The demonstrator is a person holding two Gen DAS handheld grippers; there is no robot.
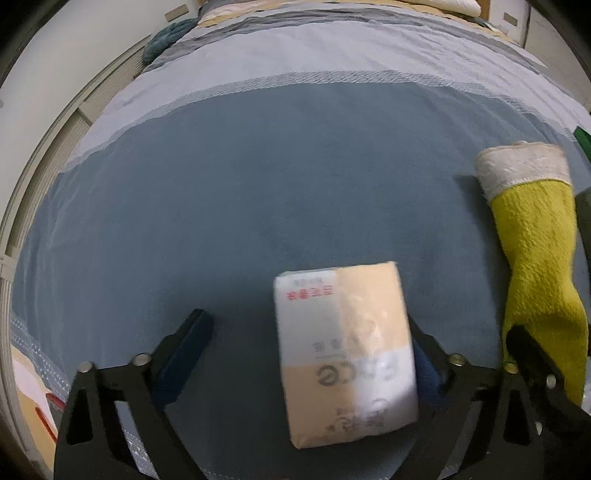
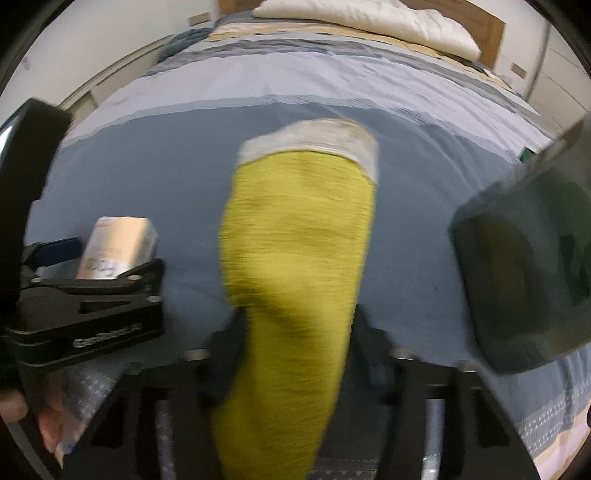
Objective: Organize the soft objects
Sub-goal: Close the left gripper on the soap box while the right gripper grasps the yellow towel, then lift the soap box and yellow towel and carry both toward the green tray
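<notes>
A beige and white tissue pack lies on the blue bedspread between the fingers of my left gripper, which is open; the pack rests against the right finger and the left finger stands apart. My right gripper is shut on a rolled yellow-green towel with a white edge, which sticks up and forward above the bed. The towel also shows in the left wrist view at the right. The left gripper and the tissue pack show at the left of the right wrist view.
A dark translucent container sits at the right, close to my right gripper. A white pillow lies at the head of the bed. A teal cloth lies at the far left edge, by the wall.
</notes>
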